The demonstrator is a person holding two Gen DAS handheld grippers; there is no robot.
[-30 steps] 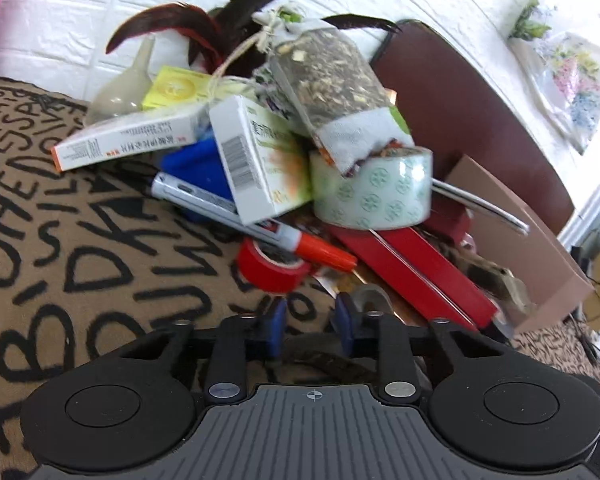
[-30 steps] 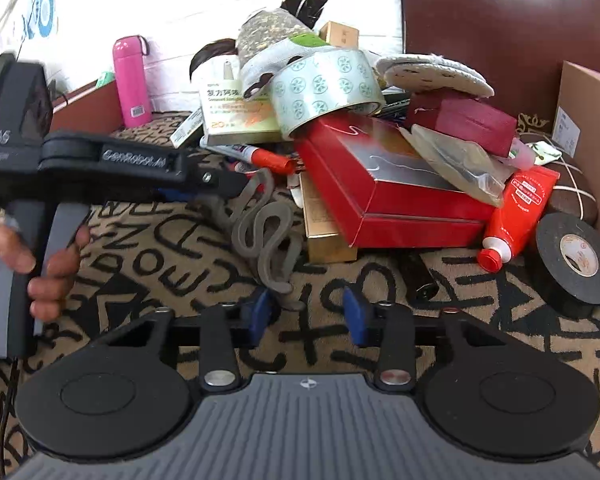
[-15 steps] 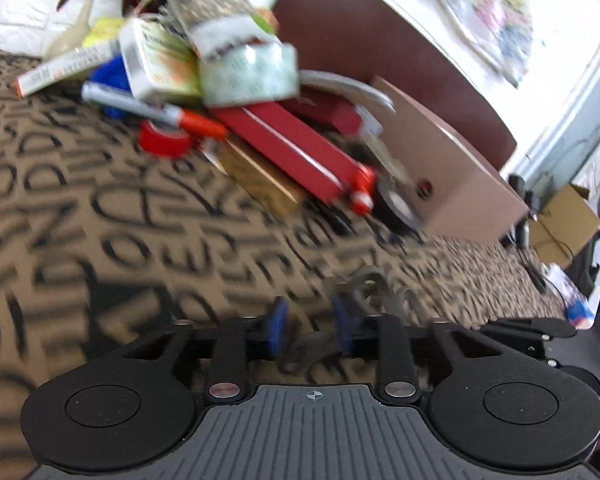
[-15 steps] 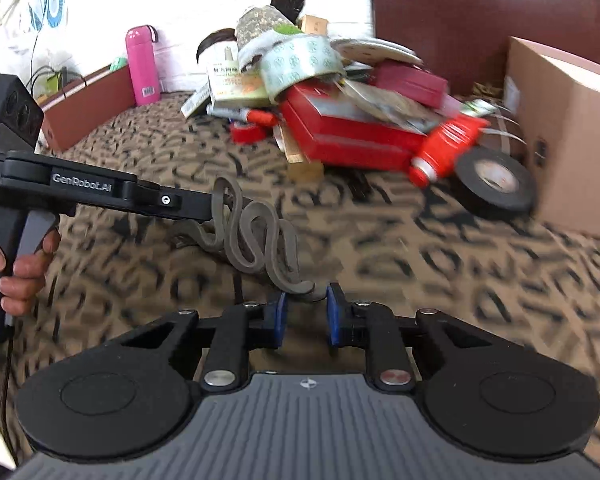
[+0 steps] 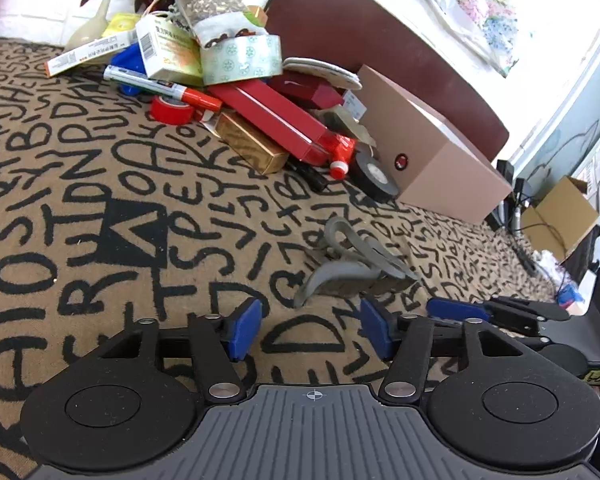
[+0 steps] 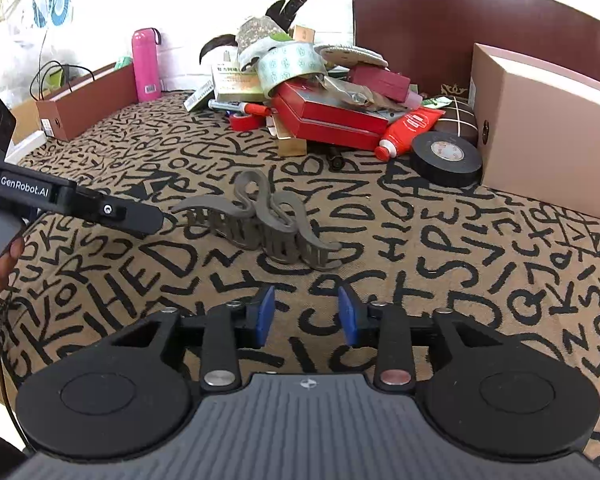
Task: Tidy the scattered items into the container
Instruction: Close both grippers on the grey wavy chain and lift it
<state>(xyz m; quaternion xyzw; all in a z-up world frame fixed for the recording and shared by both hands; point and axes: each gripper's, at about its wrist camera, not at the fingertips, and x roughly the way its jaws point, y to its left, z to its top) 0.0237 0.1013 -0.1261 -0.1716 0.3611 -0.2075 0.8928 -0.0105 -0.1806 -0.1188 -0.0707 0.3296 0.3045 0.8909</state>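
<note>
A grey wavy hair claw clip lies free on the letter-print cloth, touched by neither gripper. My left gripper stands just short of it, its jaws opening with nothing between them; its black finger ends just left of the clip in the right wrist view. My right gripper is also opening and holds nothing, with the clip a little ahead of it; its blue-padded tip shows at the right of the left wrist view. The pinkish cardboard box stands at the right.
A heap sits at the back: red box, patterned tape roll, marker, red tape, red tube, black tape roll. A pink bottle and brown box stand at the left; a dark headboard is behind.
Both grippers drew back from the heap. The left gripper, which carried the clip, has let it go; it now lies on the cloth. Both pairs of jaws stand wider.
</note>
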